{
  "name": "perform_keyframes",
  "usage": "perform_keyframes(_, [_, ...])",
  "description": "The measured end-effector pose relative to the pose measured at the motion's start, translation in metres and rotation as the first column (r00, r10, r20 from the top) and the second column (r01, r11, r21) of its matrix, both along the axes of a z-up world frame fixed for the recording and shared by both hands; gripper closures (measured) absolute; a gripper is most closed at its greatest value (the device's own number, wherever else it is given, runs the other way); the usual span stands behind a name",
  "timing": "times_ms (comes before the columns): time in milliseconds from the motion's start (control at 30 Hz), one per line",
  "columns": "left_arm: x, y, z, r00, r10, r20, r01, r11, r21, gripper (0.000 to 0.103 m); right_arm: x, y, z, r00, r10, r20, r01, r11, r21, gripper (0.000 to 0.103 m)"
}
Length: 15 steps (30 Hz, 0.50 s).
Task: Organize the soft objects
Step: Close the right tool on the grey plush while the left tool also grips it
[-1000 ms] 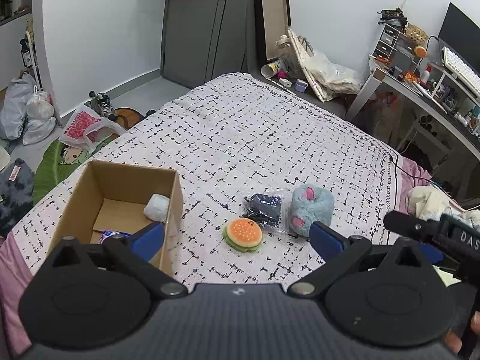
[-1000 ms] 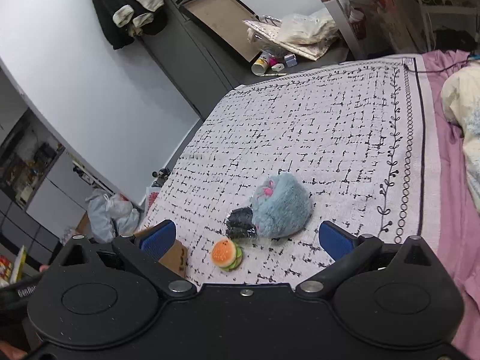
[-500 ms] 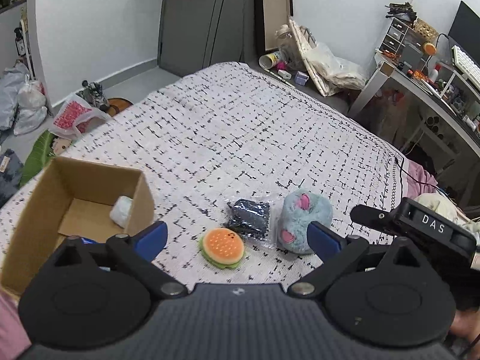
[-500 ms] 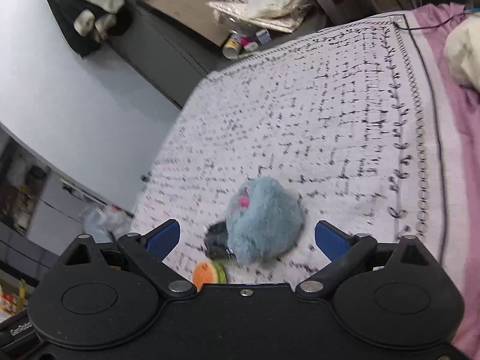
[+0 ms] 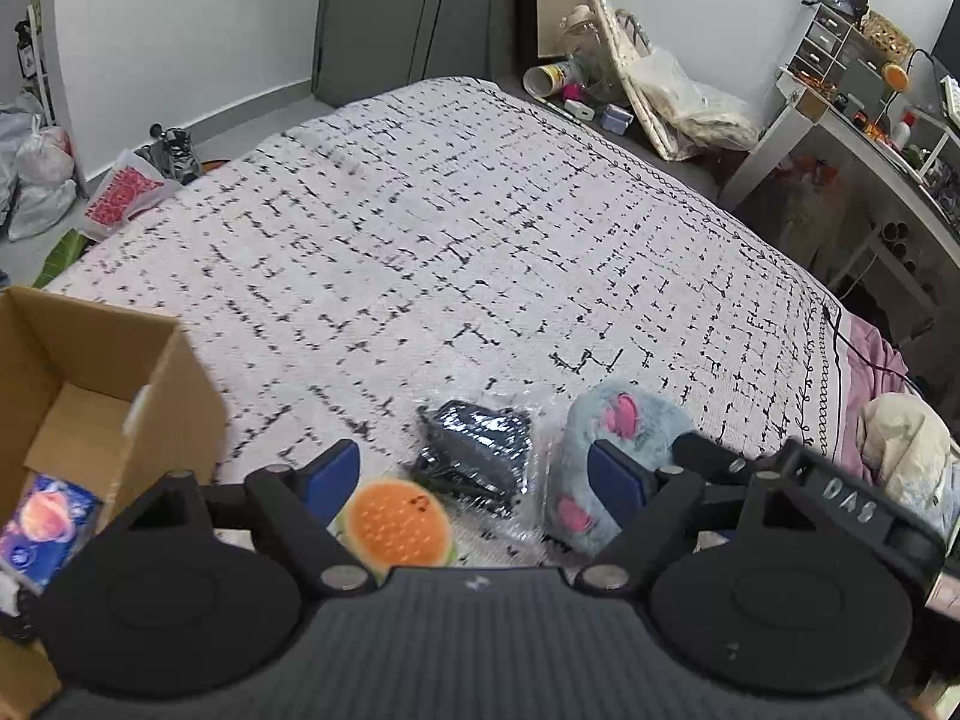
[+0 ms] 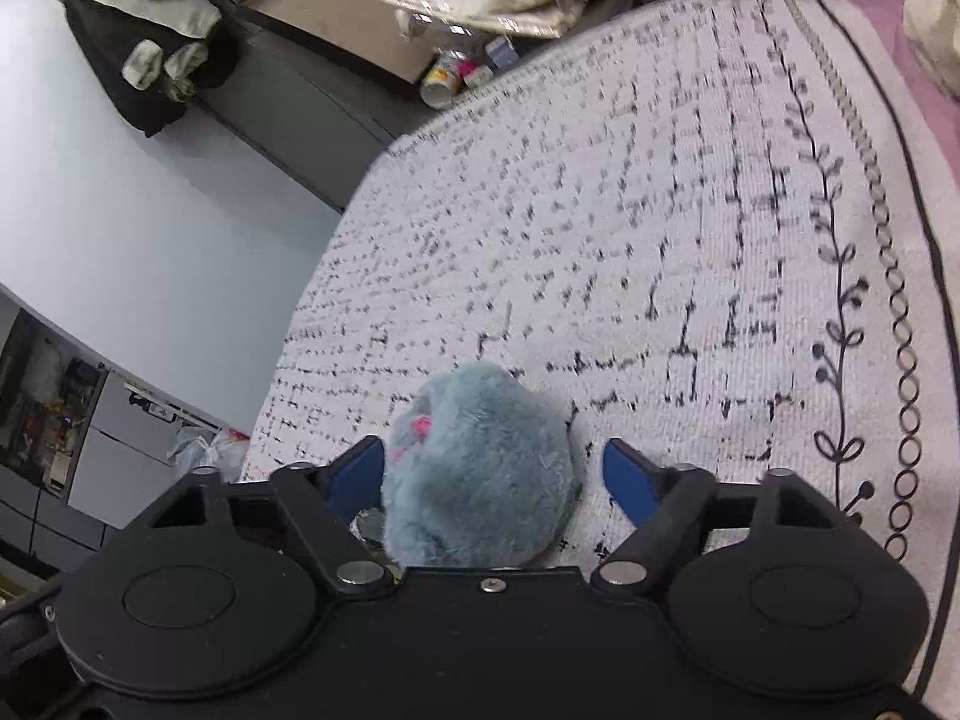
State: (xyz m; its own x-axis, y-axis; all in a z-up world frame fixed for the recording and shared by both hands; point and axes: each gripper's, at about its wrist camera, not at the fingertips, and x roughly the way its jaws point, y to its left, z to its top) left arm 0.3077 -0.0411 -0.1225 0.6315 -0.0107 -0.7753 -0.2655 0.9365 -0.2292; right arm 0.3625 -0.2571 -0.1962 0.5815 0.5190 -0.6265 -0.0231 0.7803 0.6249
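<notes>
Both grippers have come down closer to the bed (image 5: 480, 228) than a second ago, and the toys now fill the lower part of each view instead of sitting small in the middle. The jaws of both have just been closing.

The left gripper (image 5: 474, 480) has its blue pads apart, touching nothing. The burger plush (image 5: 396, 528) lies just under and between them, nearer the left pad, and the dark foil packet (image 5: 474, 462) sits just beyond it in the same gap. Neither is pressed.

The right gripper (image 6: 495, 477) straddles the fluffy blue plush (image 6: 480, 468). Its left pad is at the fur, possibly brushing it; the right pad stands clear with bedspread showing between. So the jaws are still apart, not clamped. In the left view that gripper's black finger lies over the same plush, whose pink paw pads face up.

All three soft things lie in a row near the bed's near edge: burger, packet, blue plush, each just beside the next. The cardboard box (image 5: 90, 372) stands at the near left corner of the bed, open, with a blue packet (image 5: 42, 522) inside at the bottom.

Beyond the toys the patterned bedspread runs bare to the far edge. The bed's right edge, with pink sheet (image 6: 888, 18) and a cream bundle (image 5: 906, 456), is near the blue plush.
</notes>
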Motion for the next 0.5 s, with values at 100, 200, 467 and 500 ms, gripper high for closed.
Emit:
perform_keyframes(100, [0.011, -0.006, -0.008, 1.0, -0.004, -0.008, 0.004, 1.0, -0.012, 0.028, 0.004, -0.006, -0.014, 0.998, -0.007, -0.058, 0.009, 0.999, 0.045, 0.048])
perform_keyframes(200, [0.019, -0.013, -0.015, 1.0, -0.009, -0.022, 0.008, 0.999, -0.041, 0.035, 0.003, -0.016, -0.019, 0.996, -0.002, -0.084, 0.015, 0.988, 0.156, 0.066])
perform_keyframes(467, [0.033, -0.029, -0.025, 0.999, -0.036, -0.037, 0.033, 0.997, -0.074, 0.047, 0.001, -0.021, -0.022, 0.998, 0.0, -0.066, 0.011, 0.984, 0.175, 0.078])
perform_keyframes(500, [0.034, -0.029, -0.026, 0.998, -0.035, -0.043, 0.032, 0.996, -0.082, 0.048, 0.001, -0.022, -0.023, 0.998, 0.0, -0.068, 0.012, 0.984, 0.178, 0.079])
